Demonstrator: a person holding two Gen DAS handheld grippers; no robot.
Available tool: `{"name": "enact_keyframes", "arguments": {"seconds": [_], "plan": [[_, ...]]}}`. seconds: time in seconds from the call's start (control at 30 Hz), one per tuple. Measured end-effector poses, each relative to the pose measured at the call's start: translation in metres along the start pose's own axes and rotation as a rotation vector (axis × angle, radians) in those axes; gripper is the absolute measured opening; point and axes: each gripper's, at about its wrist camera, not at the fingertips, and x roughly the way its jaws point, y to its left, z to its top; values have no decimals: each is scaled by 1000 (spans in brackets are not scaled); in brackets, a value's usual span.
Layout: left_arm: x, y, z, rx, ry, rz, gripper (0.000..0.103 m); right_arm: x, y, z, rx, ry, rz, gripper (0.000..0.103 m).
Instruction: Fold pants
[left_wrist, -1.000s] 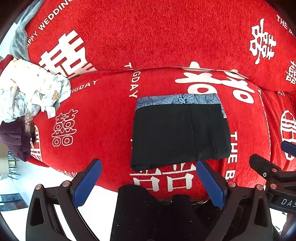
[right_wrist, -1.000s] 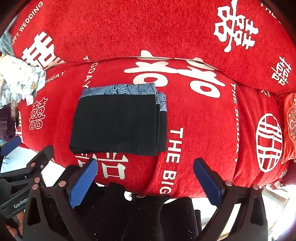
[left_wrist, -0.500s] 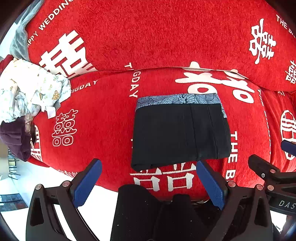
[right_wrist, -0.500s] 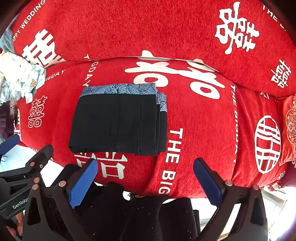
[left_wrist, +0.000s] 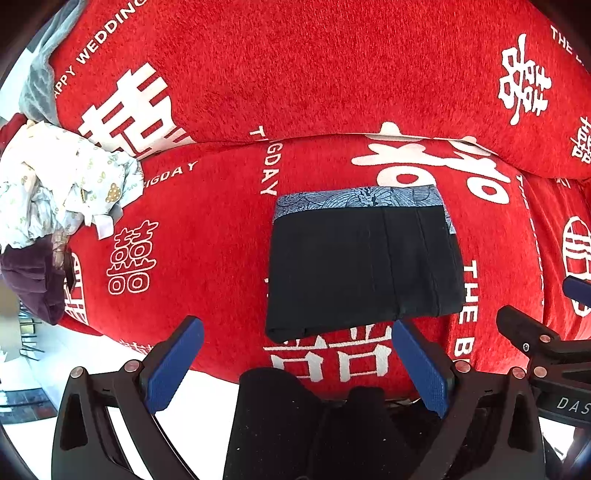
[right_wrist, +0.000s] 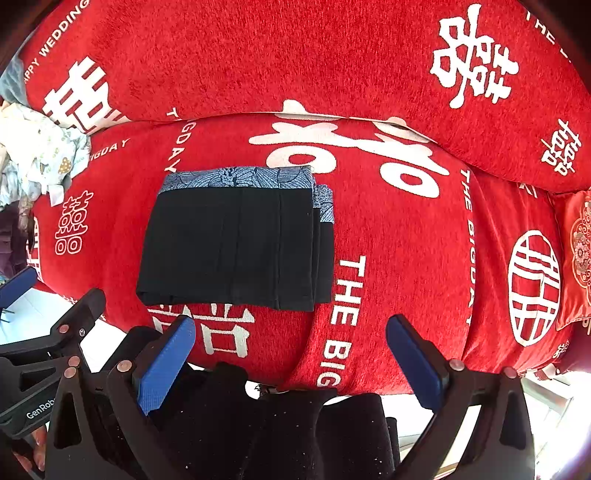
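Two grippers (left_wrist: 297, 363) (right_wrist: 290, 360) spread empty, folded pants (left_wrist: 364, 266), red cushion (right_wrist: 580, 254) only in right view

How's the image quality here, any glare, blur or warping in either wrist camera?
Left wrist view: fisheye bulges the red sofa cover; folded black pants stay sharp; bright washed-out floor at lower left. Right wrist view: same bulge, sharp pants, glare whites out the lower-right corner.

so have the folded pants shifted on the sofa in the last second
No. The folded pants keep the same place against the white lettering on the red sofa cover.
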Motion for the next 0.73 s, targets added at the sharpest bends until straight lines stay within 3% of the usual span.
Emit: {"name": "enact_keyframes", "arguments": {"seconds": [0.73], "plan": [[-1,5,3,-5,-21,-1,102,1,1,4,1,4,-2,103]]}}
